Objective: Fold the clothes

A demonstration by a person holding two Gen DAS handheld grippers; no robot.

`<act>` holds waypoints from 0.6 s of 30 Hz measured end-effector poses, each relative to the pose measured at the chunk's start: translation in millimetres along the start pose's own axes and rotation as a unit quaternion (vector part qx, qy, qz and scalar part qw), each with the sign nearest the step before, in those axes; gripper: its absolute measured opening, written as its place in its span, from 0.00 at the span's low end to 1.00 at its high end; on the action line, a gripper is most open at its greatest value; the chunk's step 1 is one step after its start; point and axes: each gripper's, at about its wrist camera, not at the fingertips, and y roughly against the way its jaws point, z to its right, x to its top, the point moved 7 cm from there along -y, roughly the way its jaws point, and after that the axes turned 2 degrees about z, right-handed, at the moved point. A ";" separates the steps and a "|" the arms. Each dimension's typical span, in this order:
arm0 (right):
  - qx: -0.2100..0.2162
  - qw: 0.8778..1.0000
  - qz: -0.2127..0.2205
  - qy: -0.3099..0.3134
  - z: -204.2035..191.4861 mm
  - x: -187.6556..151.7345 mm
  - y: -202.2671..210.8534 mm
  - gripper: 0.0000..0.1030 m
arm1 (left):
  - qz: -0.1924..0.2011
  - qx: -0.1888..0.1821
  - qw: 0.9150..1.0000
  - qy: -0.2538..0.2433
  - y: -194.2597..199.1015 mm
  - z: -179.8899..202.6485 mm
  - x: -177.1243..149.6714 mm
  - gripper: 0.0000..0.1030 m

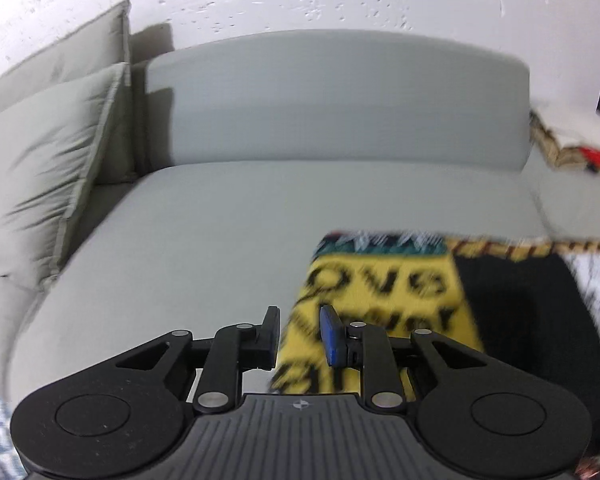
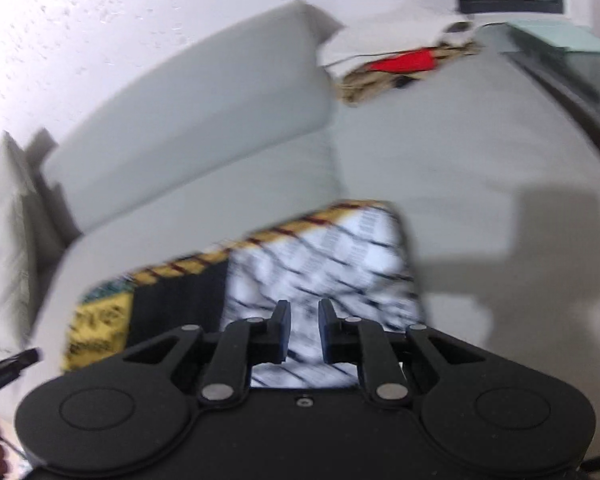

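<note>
Now the folded patchwork yellow, black and white printed garment [image 2: 284, 280] lies widthwise near sofa seat [image 1: 204, 240] front edge; right gripper [image 2: 304, 328] directly over it, left gripper [image 1: 300, 332] at its left edge, both w/ jaws spread, empty.

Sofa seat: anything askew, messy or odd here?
Nothing alarming. The patchwork garment lies flat on the grey sofa seat, folded into a fairly tidy rectangle. Only oddity: a loose heap of clothes with a red piece sits unfolded at the far end. Both views are motion-blurred, so fine creases cannot be judged.
</note>
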 end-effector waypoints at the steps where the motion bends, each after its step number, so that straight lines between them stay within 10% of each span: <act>1: 0.008 1.000 -0.004 0.001 -8.7 4.5 -7.9 0.15 | -0.001 -0.007 1.000 0.004 -9.4 3.6 6.6 0.22; 8: 0.042 0.998 -0.006 0.036 -75.0 29.8 -79.6 0.15 | -0.004 -0.002 1.000 0.013 -88.3 16.1 33.2 0.22; 18: -0.017 0.992 -0.059 0.107 -86.4 -5.9 -176.3 0.08 | -0.113 0.048 0.991 0.053 -174.1 -19.2 -11.9 0.12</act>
